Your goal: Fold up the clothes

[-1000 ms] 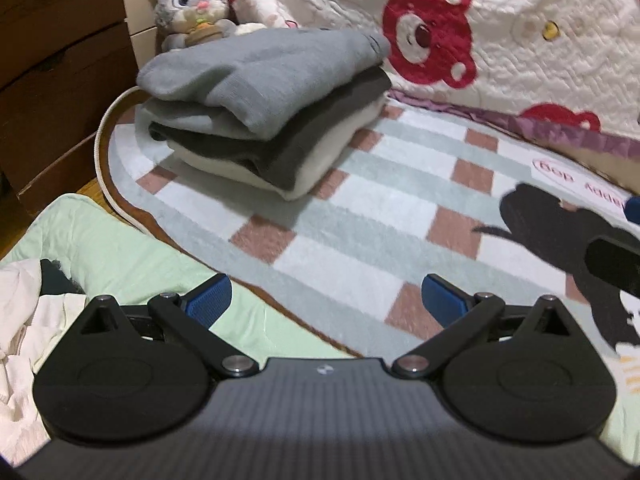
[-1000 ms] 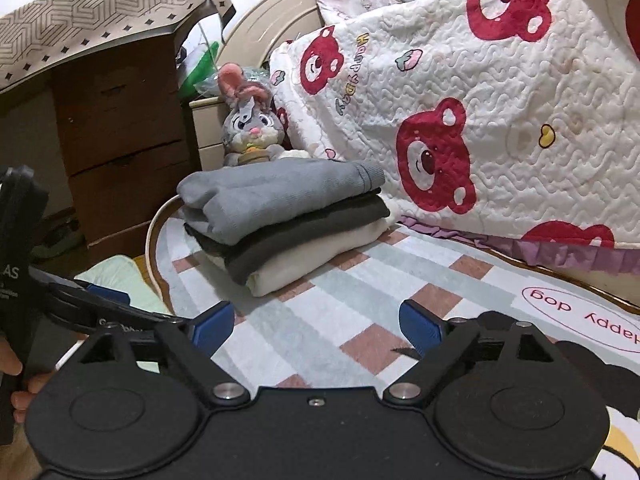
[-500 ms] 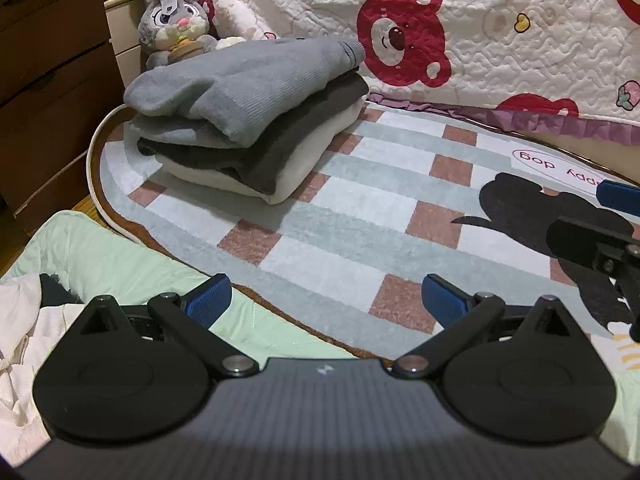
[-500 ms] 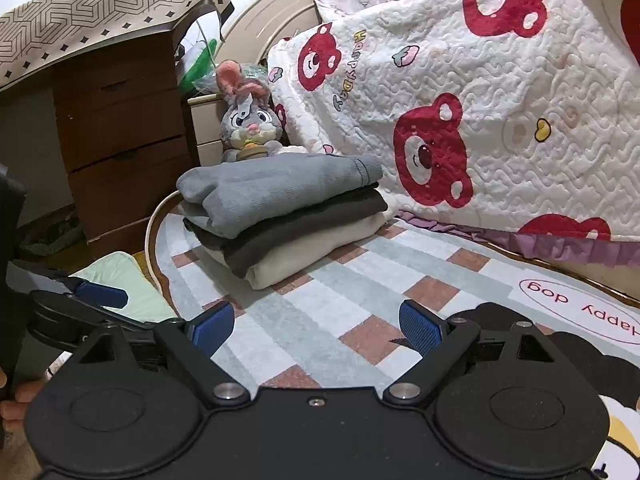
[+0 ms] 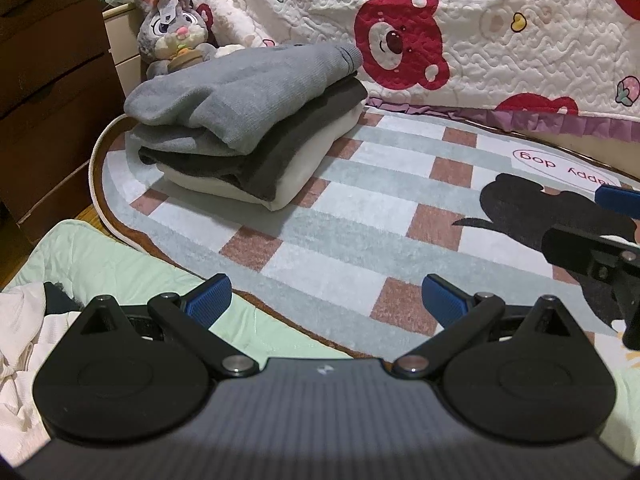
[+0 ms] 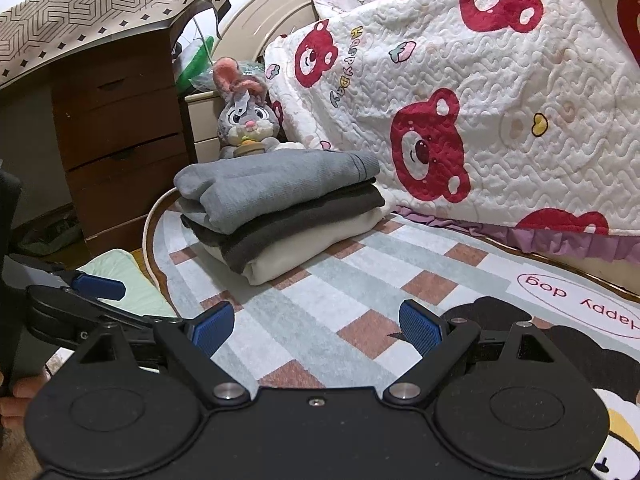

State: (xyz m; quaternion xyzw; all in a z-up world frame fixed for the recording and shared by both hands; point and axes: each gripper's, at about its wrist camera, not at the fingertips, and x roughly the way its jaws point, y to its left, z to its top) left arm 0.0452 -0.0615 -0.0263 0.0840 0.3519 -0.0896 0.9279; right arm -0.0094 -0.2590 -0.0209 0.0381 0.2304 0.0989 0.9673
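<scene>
Hovering empty with fingers spread: left gripper [image 5: 325,300] and right gripper [image 6: 317,328]. Beyond, on checked rug [image 5: 360,208], one stack of three folded garments [image 5: 244,128]. Farther back, one plush rabbit [image 6: 244,120].

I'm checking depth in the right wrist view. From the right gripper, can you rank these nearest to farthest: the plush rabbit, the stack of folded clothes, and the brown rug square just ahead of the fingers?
From the right gripper:
1. Brown rug square, on the rug just past the fingertips.
2. Stack of folded clothes, ahead and slightly left, on the rug's far end.
3. Plush rabbit, behind the stack, by the bed.
</scene>
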